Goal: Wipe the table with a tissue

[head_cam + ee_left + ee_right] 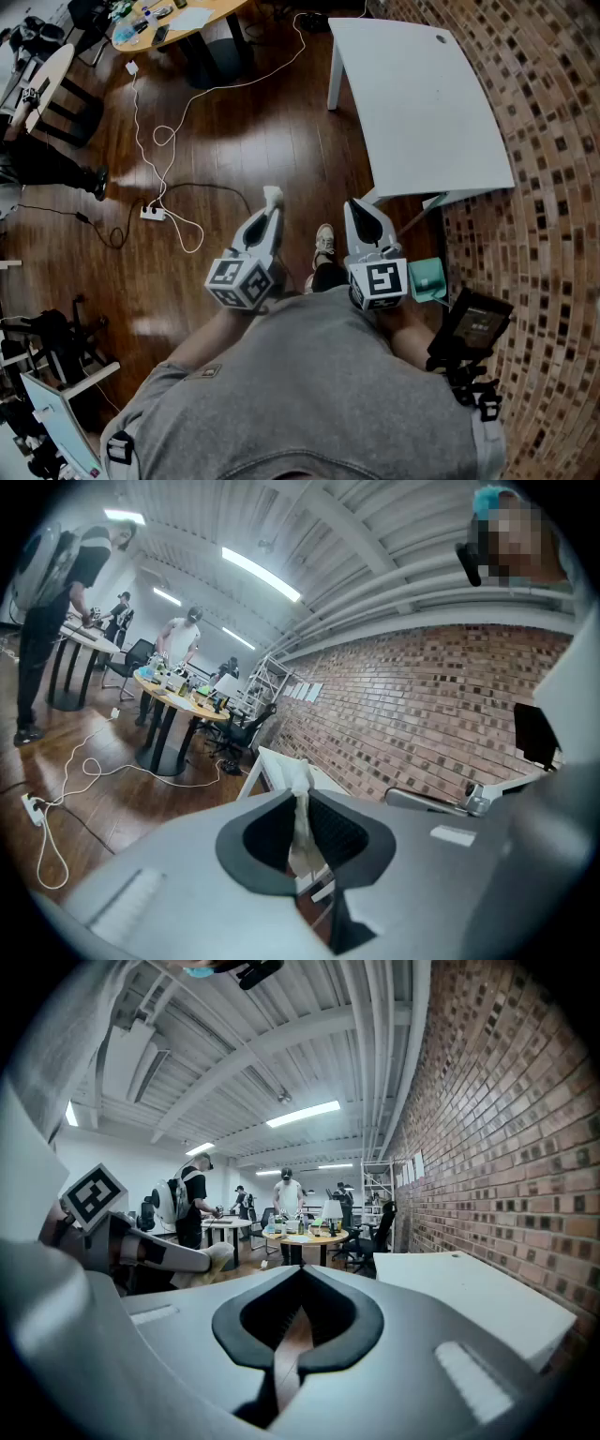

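A person in a grey shirt [319, 394] stands on a dark wooden floor [234, 141], seen from above, with a gripper in each hand. Both grippers carry black-and-white square marker patterns; no words on them can be read.

The left gripper [270, 208] is clamped on a white tissue [274, 193], which sticks out past its tips. In the left gripper view the tissue [300, 827] hangs as a crumpled strip pinched between the dark jaws. The right gripper [356, 208] has its jaws pressed together at the tips with nothing between them.

The white desk [422, 94] stands ahead and to the right, against a brick wall [553, 141]. It has a small dark spot [441, 38] near its far corner. The tissue is held in the air above the floor, well apart from the desk.

Between the grippers, one shoe [323, 246] shows. A white cable [150, 141] snakes across the floor to a power strip [153, 213] on the left. A round desk [178, 19] with clutter stands at the far left. Beside the right gripper is a teal object [429, 279], with a black device [473, 323] near it.
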